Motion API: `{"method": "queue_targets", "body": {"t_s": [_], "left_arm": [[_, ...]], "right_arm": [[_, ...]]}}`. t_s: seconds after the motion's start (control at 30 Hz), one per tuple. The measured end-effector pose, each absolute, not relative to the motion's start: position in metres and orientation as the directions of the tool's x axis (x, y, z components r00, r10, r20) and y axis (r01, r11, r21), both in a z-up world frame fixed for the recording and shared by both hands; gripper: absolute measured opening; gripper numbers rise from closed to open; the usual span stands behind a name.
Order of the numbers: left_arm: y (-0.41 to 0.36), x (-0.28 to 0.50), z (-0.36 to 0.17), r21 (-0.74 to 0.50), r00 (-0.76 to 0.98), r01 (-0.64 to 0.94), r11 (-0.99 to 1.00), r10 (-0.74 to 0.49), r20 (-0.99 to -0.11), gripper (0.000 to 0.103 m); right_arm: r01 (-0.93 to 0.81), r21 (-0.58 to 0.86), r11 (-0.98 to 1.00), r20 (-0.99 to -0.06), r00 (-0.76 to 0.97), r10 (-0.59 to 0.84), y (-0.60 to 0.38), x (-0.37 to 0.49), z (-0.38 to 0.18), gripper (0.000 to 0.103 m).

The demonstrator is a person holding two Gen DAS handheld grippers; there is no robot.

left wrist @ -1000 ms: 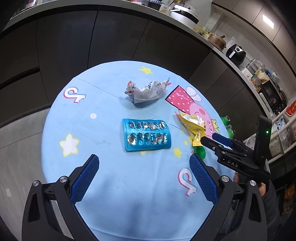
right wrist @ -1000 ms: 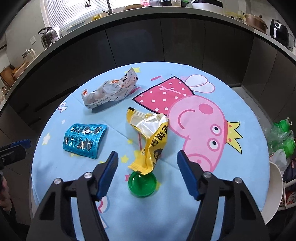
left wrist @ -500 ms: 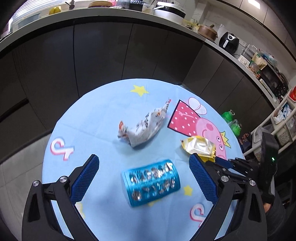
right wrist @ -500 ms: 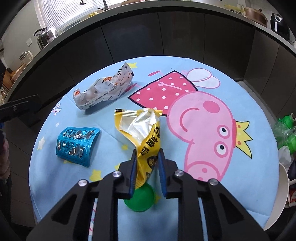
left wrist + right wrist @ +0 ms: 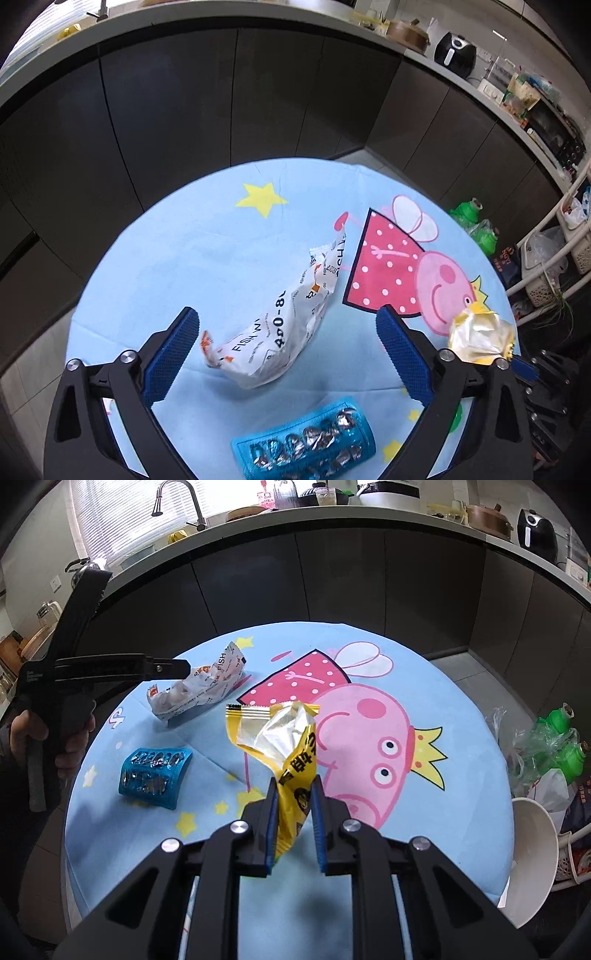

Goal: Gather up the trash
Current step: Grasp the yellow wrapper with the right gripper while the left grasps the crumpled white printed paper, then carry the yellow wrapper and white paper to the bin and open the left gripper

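My right gripper [image 5: 293,794] is shut on a yellow snack wrapper [image 5: 284,738] and holds it above the round table; the wrapper also shows in the left wrist view [image 5: 480,338]. My left gripper [image 5: 286,343] is open and hovers over a crumpled white fish wrapper [image 5: 288,321], which lies between its fingers. From the right wrist view the left gripper [image 5: 181,668] reaches just above that white wrapper [image 5: 199,690]. A blue blister pack [image 5: 306,443] lies on the cloth near me; it also shows in the right wrist view [image 5: 155,775].
The round table has a light-blue cartoon pig cloth [image 5: 369,738]. A green lid [image 5: 456,417] peeks out behind my left gripper's right finger. A white bowl [image 5: 532,853] and bags with green bottles [image 5: 554,753] stand at the right of the table. Dark cabinets [image 5: 258,92] stand behind.
My right gripper shut on the yellow wrapper and lifted it off the green lid. My left gripper moved forward, from the blue blister pack to over the white wrapper.
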State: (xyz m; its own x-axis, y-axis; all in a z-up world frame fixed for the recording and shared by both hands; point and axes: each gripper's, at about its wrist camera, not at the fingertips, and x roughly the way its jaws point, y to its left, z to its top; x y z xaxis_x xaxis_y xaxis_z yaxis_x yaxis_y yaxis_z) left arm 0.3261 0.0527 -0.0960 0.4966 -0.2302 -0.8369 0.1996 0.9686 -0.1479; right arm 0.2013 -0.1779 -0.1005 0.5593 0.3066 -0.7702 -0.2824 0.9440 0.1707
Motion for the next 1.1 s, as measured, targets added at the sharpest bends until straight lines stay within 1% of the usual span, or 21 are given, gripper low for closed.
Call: {"method": "queue_targets", "body": {"t_s": [0.07, 0.1, 0.23, 0.3, 0.43, 0.5, 0.57, 0.6, 0.63, 0.67, 0.87, 1.1], "left_arm": [[0.048, 0.328, -0.102, -0.148, 0.481, 0.203, 0.968, -0.23, -0.846, 0.075], [0.045, 0.329, -0.104, -0.142, 0.477, 0.209, 0.968, -0.228, -0.849, 0.072], [0.04, 0.33, -0.111, -0.117, 0.468, 0.209, 0.971, -0.205, -0.859, 0.07], [0.04, 0.332, -0.114, -0.128, 0.454, 0.198, 0.972, -0.207, -0.867, 0.06], [0.038, 0.331, -0.117, -0.122, 0.444, 0.188, 0.974, -0.195, -0.875, 0.051], [0.035, 0.329, -0.117, -0.115, 0.433, 0.192, 0.975, -0.189, -0.881, 0.037], [0.032, 0.326, -0.116, -0.112, 0.426, 0.192, 0.975, -0.185, -0.885, 0.03], [0.031, 0.323, -0.115, -0.109, 0.43, 0.191, 0.975, -0.183, -0.884, 0.022], [0.031, 0.322, -0.114, -0.109, 0.43, 0.19, 0.976, -0.183, -0.884, 0.021], [0.03, 0.32, -0.113, -0.109, 0.433, 0.185, 0.977, -0.18, -0.883, 0.017], [0.022, 0.3, -0.091, -0.121, 0.485, 0.166, 0.979, -0.188, -0.854, 0.015], [-0.007, 0.266, -0.051, -0.139, 0.549, 0.217, 0.966, -0.239, -0.801, 0.015]], "right_arm": [[-0.276, 0.175, 0.945, -0.771, 0.558, 0.306, -0.181, 0.2, -0.101, 0.018], [-0.274, 0.176, 0.946, -0.771, 0.558, 0.305, -0.183, 0.2, -0.101, 0.018], [-0.268, 0.186, 0.945, -0.769, 0.56, 0.31, -0.185, 0.197, -0.1, 0.018], [-0.271, 0.189, 0.944, -0.768, 0.559, 0.314, -0.185, 0.196, -0.1, 0.018], [-0.272, 0.192, 0.943, -0.767, 0.558, 0.317, -0.186, 0.192, -0.099, 0.018], [-0.267, 0.196, 0.944, -0.764, 0.562, 0.317, -0.189, 0.19, -0.098, 0.018], [-0.264, 0.2, 0.944, -0.761, 0.565, 0.319, -0.191, 0.19, -0.096, 0.018], [-0.264, 0.201, 0.944, -0.758, 0.568, 0.32, -0.191, 0.189, -0.095, 0.018], [-0.264, 0.201, 0.943, -0.756, 0.571, 0.321, -0.192, 0.188, -0.094, 0.018], [-0.264, 0.203, 0.943, -0.752, 0.574, 0.323, -0.193, 0.186, -0.092, 0.018], [-0.258, 0.213, 0.942, -0.732, 0.597, 0.329, -0.202, 0.177, -0.083, 0.018], [-0.244, 0.222, 0.944, -0.703, 0.631, 0.328, -0.221, 0.16, -0.07, 0.018]]}}
